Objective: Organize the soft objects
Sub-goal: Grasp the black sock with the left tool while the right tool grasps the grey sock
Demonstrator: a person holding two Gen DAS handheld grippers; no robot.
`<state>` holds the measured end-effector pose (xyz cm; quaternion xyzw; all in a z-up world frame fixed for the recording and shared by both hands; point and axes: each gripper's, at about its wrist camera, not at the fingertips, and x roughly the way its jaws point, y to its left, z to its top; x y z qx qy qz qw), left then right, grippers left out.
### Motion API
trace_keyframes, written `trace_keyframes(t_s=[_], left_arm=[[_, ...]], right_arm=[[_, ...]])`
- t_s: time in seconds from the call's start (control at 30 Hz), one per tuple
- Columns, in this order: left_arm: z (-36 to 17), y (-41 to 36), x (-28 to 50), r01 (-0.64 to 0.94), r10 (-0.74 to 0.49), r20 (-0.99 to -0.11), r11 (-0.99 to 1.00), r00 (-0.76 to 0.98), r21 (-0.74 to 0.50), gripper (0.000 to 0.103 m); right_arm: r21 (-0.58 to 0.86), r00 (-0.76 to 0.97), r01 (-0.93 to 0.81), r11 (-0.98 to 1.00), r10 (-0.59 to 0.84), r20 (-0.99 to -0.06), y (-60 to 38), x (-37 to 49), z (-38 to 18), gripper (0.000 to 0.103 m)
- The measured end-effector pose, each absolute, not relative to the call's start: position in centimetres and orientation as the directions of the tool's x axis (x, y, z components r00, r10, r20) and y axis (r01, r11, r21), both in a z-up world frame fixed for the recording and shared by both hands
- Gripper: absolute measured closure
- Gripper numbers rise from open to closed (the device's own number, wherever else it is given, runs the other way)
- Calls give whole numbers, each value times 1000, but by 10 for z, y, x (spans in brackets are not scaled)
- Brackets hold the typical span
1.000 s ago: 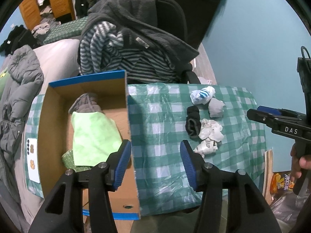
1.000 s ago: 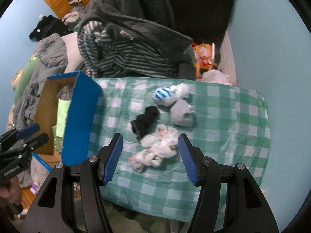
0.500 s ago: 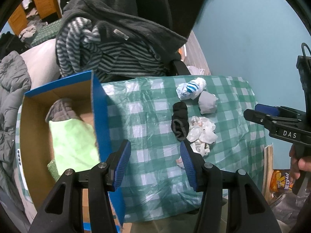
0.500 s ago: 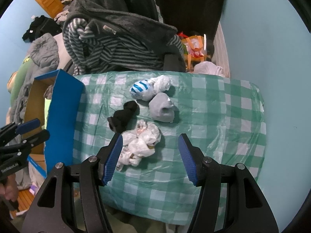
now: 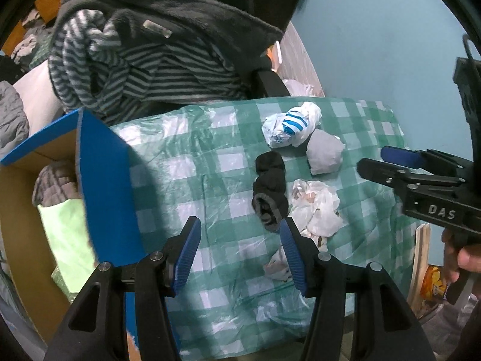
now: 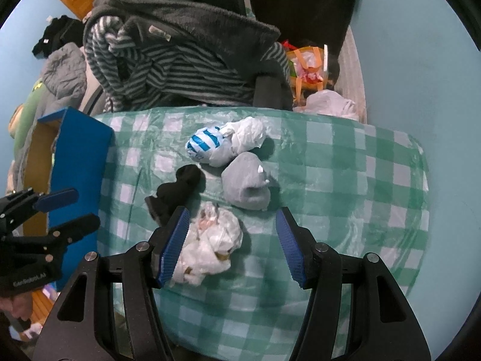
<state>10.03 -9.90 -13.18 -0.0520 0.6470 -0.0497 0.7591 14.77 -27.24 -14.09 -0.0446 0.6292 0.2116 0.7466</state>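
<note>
The right hand-held gripper (image 6: pixel 231 240) is wide open and holds nothing. It hangs over a white crumpled bundle (image 6: pixel 210 246) on the counter (image 6: pixel 345 180), and its left finger sits just beside that bundle. The left hand-held gripper (image 5: pixel 240 249) is wide open too, and it holds nothing. Its right finger is near the low end of a black sock (image 5: pixel 270 192). Four soft things lie close together on the green checked cloth. The black sock lies to the left of the white bundle. A grey ball (image 6: pixel 246 183) sits just behind the bundle. A white and blue striped bundle (image 6: pixel 222 144) sits at the back and seems to touch the grey ball. To the left, a box (image 5: pixel 102 180) with a blue side stands on the counter. Inside it are a light green cloth (image 5: pixel 66 234) and a grey soft thing (image 5: pixel 54 183). So part of the job looks done, since some soft things are in the box. Four are left on the counter. None of them is being picked up yet. The white bundle looks like the next one for the right gripper, but that is only a guess. Behind the counter, a chair holds a pile of clothes (image 6: pixel 180 60), dark and striped. It is hard to tell if those are part of the job.
</note>
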Motion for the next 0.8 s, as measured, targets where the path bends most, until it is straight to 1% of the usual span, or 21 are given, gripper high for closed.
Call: trace_keyframes(t_s=[0.27,0.4,0.43,0.5,0.8], left_arm=[[-149,-110,120,40,-135,-983,991,128,-130,47],[-157,-113,128,32,-150,-982,989,112,-147,47],[-159,-113,130,31,-158,-981,987,111,-156,46],[-164,-114,134,30,-169,-980,985,103,-167,33],[-180,-126,146,30,-181,-980,983,80,-179,33]], right_arm=[[190,92,-387,902,243,-966,-264,168,-166,44],[194,79,-383,903,241,-967,-262,177,-178,44],[193,77,-382,904,239,-968,-261,178,-180,44],[192,69,-382,904,235,-970,-260,182,-188,44],[173,52,-402,899,211,-976,-252,186,-210,44]])
